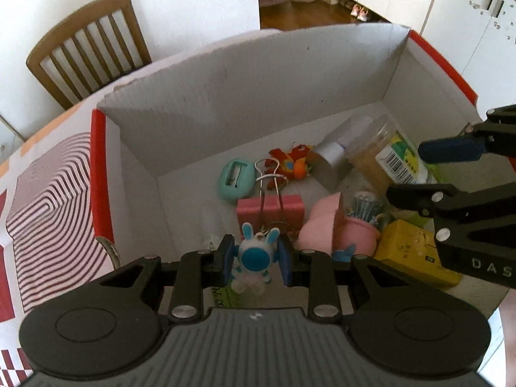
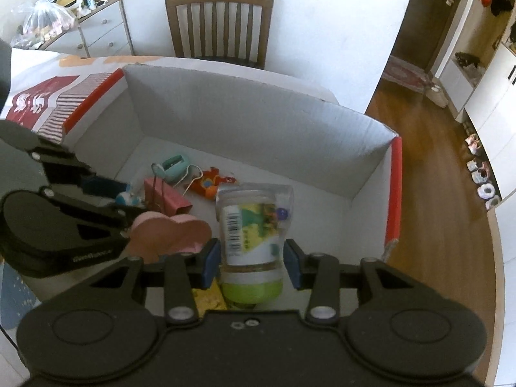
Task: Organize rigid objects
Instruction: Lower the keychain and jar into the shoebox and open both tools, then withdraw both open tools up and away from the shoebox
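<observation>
A white cardboard box (image 1: 245, 96) with red edges holds several small objects. My left gripper (image 1: 256, 258) is shut on a blue and white rabbit figure (image 1: 256, 256) and holds it above the box floor. My right gripper (image 2: 252, 262) is open, its blue pads on either side of a clear jar with a green lid (image 2: 253, 232), apart from it; the jar lies in the box, and it also shows in the left wrist view (image 1: 387, 158). On the box floor lie a pink binder clip (image 1: 271, 209), a teal sharpener (image 1: 234, 179) and a red toy (image 1: 292, 161).
A pink heart-shaped box (image 2: 171, 230) and a yellow packet (image 1: 416, 251) lie in the box near the jar. The box stands on a red and white patterned tablecloth (image 1: 48, 193). A wooden chair (image 2: 221, 22) stands behind the table. Wooden floor (image 2: 435, 193) lies to the right.
</observation>
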Tool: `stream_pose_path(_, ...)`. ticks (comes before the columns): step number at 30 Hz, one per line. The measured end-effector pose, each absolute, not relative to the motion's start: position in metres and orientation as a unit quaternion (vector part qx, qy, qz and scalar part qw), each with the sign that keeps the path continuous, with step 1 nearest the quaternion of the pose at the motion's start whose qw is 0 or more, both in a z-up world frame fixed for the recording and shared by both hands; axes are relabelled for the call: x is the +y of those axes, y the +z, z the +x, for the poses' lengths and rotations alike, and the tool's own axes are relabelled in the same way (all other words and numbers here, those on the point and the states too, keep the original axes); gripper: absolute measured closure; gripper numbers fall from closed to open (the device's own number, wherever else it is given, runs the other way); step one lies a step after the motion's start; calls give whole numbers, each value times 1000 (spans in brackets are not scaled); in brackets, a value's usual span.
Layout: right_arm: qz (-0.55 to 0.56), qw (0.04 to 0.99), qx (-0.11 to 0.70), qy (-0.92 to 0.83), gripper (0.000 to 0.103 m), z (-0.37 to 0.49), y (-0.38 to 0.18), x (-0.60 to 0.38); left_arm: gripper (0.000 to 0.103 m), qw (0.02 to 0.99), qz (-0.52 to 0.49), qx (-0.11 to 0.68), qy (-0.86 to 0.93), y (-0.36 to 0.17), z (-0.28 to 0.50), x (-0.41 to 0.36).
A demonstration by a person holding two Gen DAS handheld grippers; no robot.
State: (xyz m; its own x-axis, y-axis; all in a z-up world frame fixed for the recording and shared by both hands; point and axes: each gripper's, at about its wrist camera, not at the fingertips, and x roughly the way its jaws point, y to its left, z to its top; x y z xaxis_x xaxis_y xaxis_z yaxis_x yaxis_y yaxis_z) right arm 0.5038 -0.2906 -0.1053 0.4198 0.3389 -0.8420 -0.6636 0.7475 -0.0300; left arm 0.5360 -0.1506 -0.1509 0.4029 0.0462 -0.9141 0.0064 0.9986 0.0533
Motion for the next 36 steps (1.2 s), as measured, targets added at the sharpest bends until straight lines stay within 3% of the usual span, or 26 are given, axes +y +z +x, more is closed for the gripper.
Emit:
stream_pose_path(18,-122,830,441,319,43,496,-88,-309,75,842,-25,538,14,-129,511,-148)
stream_pose_path(36,-85,854,392,331,34,445,-47,-329,75,897,-62,437,10,-71,445,-138)
